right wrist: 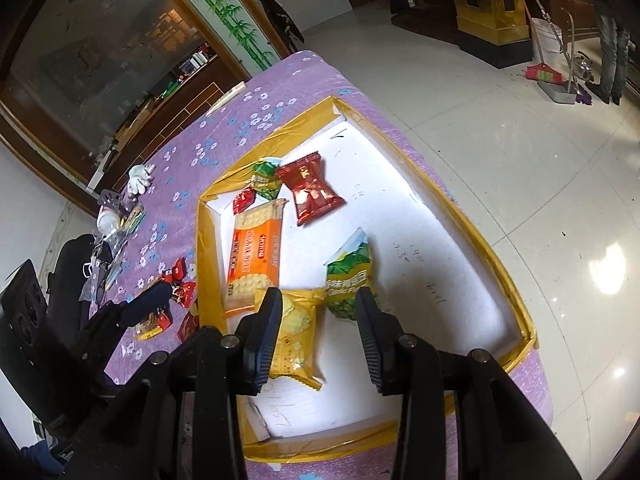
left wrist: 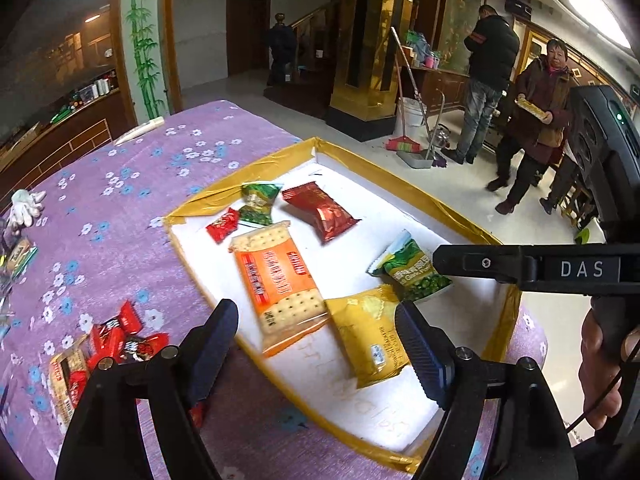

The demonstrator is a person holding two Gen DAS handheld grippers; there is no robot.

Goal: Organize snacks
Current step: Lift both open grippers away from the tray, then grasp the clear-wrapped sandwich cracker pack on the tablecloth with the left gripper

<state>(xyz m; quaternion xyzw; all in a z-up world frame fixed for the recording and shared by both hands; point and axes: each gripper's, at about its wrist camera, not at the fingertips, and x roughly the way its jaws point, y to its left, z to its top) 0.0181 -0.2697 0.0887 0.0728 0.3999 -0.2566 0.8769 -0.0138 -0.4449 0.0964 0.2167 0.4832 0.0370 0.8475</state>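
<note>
A white tray with a yellow taped rim (left wrist: pixel 400 168) lies on the purple flowered cloth. In it are an orange cracker pack (left wrist: pixel 280 284), a yellow pack (left wrist: pixel 368 332), a green pea pack (left wrist: pixel 412 272), a dark red pack (left wrist: pixel 320 210), a small green pack (left wrist: pixel 258 202) and a small red one (left wrist: pixel 222 226). My left gripper (left wrist: pixel 314 312) hovers open over the tray's near edge, nothing between its fingers. My right gripper (right wrist: pixel 318 296) hangs open above the yellow pack (right wrist: pixel 296 332) and the green pea pack (right wrist: pixel 348 276), holding nothing. Several red snacks (left wrist: pixel 116 340) lie loose on the cloth left of the tray.
A white glove (left wrist: pixel 26 206) and small clutter (right wrist: pixel 116 220) sit at the cloth's left side. The table ends just beyond the tray's far and right rims. Two people (left wrist: pixel 536 120) stand on the tiled floor at the right, near a broom (left wrist: pixel 404 144).
</note>
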